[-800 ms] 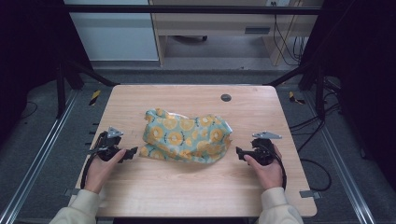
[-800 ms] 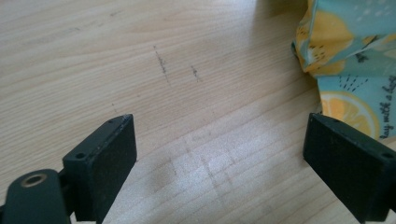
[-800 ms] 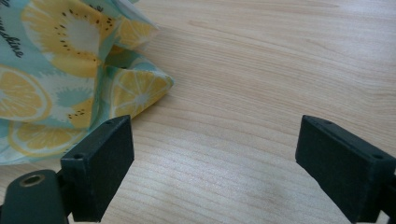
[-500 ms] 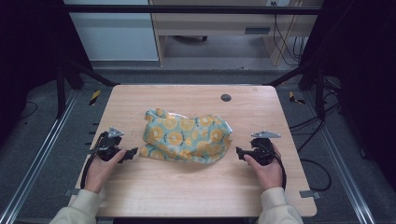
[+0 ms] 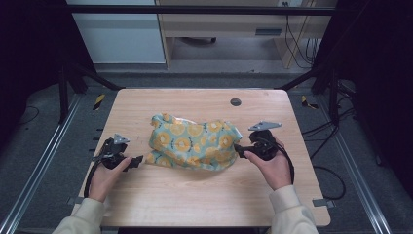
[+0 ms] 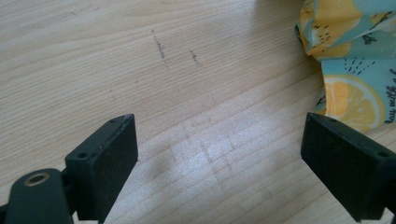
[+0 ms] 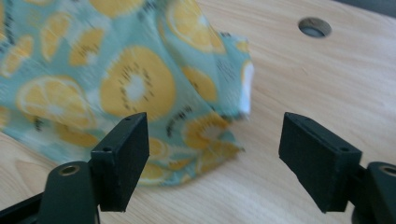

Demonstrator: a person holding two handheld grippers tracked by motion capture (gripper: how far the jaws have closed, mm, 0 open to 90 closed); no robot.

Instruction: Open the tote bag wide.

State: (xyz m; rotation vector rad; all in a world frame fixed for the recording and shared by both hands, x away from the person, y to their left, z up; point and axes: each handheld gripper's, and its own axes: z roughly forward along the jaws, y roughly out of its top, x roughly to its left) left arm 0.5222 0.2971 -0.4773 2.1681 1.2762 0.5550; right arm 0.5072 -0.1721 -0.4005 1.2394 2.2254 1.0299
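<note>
A crumpled teal cloth with yellow citrus slices (image 5: 195,142) lies in a heap at the middle of the wooden table (image 5: 195,195). My left gripper (image 5: 135,161) rests on the table just left of the cloth's lower left corner, open, nothing between its jaws. In the left gripper view the cloth (image 6: 355,60) sits at the upper right, beyond the right jaw. My right gripper (image 5: 238,150) is open at the cloth's right edge. In the right gripper view the cloth's corner (image 7: 140,88) lies ahead of the open jaws, towards the left one.
A round hole (image 5: 235,102) is set in the table near its far edge, also visible as a hole (image 7: 314,27) in the right gripper view. Bare wood surrounds the cloth. Cables (image 5: 321,170) trail off the table's right side.
My right gripper has moved left, up to the cloth's right edge. The left gripper has stayed put, and the cloth has not changed shape.
</note>
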